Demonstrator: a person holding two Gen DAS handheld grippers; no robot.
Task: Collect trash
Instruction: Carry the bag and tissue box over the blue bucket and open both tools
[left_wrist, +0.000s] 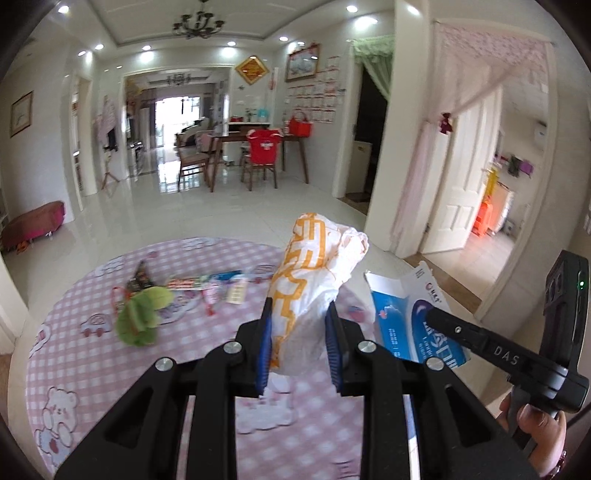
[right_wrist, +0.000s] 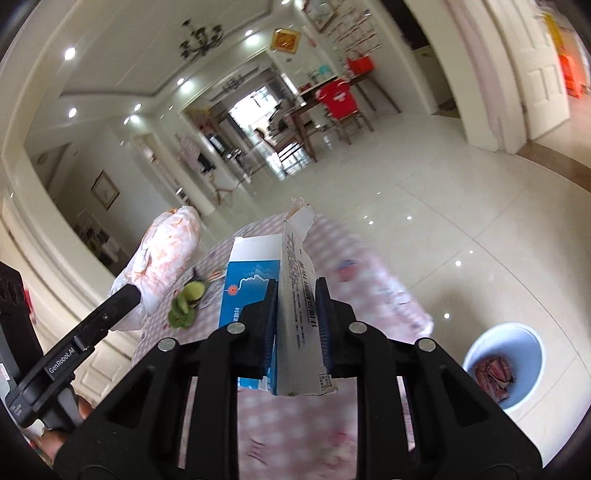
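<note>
My left gripper (left_wrist: 300, 343) is shut on a crumpled white and orange paper wrapper (left_wrist: 314, 273) and holds it upright above the round table. The wrapper also shows in the right wrist view (right_wrist: 159, 258). My right gripper (right_wrist: 297, 325) is shut on a torn blue and white cardboard box (right_wrist: 295, 295), held above the table edge. The box also shows in the left wrist view (left_wrist: 402, 310). A white trash bin (right_wrist: 504, 365) with a dark wrapper inside stands on the floor at the lower right of the right wrist view.
The table has a pink checked cloth (left_wrist: 92, 354). On it lie a green plush toy (left_wrist: 142, 314), also in the right wrist view (right_wrist: 186, 299), and several small wrappers (left_wrist: 207, 286). Beyond are a glossy tiled floor (left_wrist: 229, 210), a dining table with chairs (left_wrist: 255, 155) and a white door (left_wrist: 461, 192).
</note>
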